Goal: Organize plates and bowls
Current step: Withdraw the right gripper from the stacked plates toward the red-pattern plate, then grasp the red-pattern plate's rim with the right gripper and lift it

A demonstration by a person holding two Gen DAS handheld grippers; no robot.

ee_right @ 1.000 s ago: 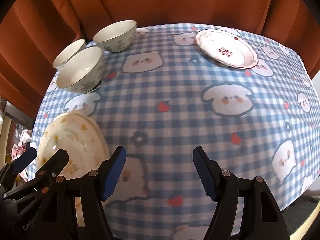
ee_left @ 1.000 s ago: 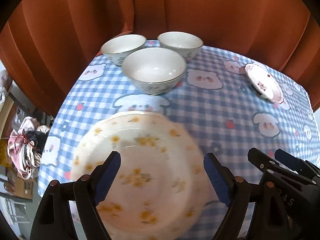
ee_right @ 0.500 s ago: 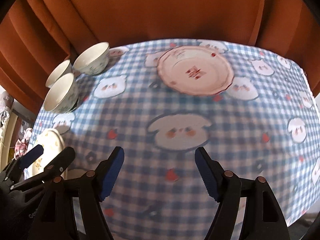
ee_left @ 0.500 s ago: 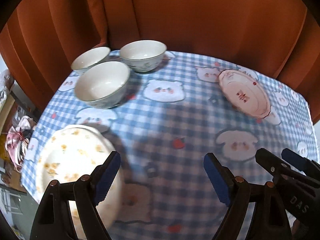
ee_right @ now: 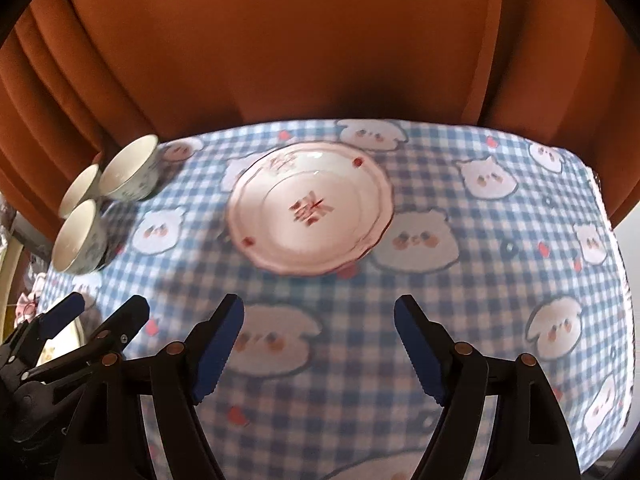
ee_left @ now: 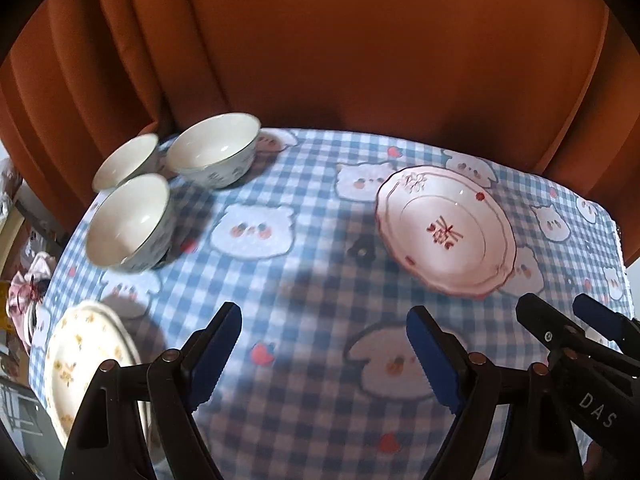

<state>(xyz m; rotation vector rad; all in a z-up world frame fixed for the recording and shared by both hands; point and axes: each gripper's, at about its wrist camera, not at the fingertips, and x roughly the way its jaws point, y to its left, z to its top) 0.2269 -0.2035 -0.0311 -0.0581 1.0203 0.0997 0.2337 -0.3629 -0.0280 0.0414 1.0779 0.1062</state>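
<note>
A pink-rimmed plate [ee_right: 310,210] with a red mark in its middle lies on the checked tablecloth, straight ahead of my right gripper [ee_right: 318,346], whose jaws are opening with nothing between them. The same plate [ee_left: 446,230] shows up and to the right of my left gripper [ee_left: 324,354], which stands open over bare cloth. Three white bowls [ee_left: 130,222] cluster at the far left corner. A cream plate with yellow flowers [ee_left: 86,364] lies at the near left edge, beside the left gripper's left finger.
Orange curtains [ee_left: 360,40] hang close behind the table. The blue checked tablecloth [ee_right: 480,280] with animal faces covers the whole top; its right edge falls away at the right. Clutter [ee_left: 24,292] sits on the floor left of the table.
Both grippers have swept to the right across the table. The yellow-flowered plate has gone from between the left gripper's fingers to its left side. The pink-rimmed plate has come in front of the right gripper.
</note>
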